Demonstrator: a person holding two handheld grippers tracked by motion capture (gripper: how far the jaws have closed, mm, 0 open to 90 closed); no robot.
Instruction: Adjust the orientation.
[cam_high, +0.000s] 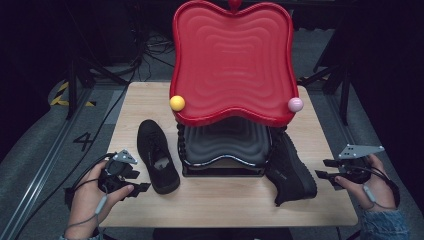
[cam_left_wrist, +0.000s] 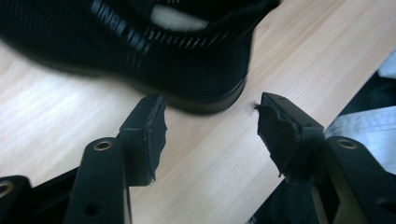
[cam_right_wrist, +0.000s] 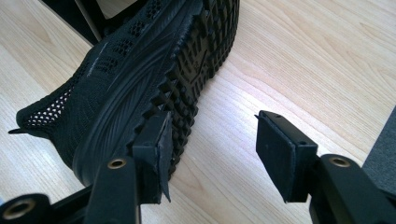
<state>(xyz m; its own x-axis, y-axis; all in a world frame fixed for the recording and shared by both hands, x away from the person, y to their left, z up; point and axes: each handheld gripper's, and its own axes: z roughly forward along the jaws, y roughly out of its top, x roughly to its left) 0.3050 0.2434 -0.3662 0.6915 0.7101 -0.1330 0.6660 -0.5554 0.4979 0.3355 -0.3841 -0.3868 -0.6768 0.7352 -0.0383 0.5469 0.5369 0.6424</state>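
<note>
The left gripper (cam_high: 142, 187) stood with jaws apart and empty, just short of the heel of the upright black knit shoe (cam_high: 157, 155) on the pale wooden table (cam_high: 225, 205). Right of the red wavy-topped stand (cam_high: 232, 65), a second black shoe (cam_high: 290, 167) lay tipped on its side; beside its sole, the right gripper (cam_high: 322, 170) gaped empty.

Red wavy tray (cam_high: 232, 60) on black stand (cam_high: 225, 150), yellow ball (cam_high: 177, 103), pink ball (cam_high: 295, 104), wooden table (cam_high: 215, 200)

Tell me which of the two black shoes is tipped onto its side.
The shoe right of the box, beside the right gripper: its studded sole faces sideways. The shoe left of the box stands upright on its sole, opening up.
</note>
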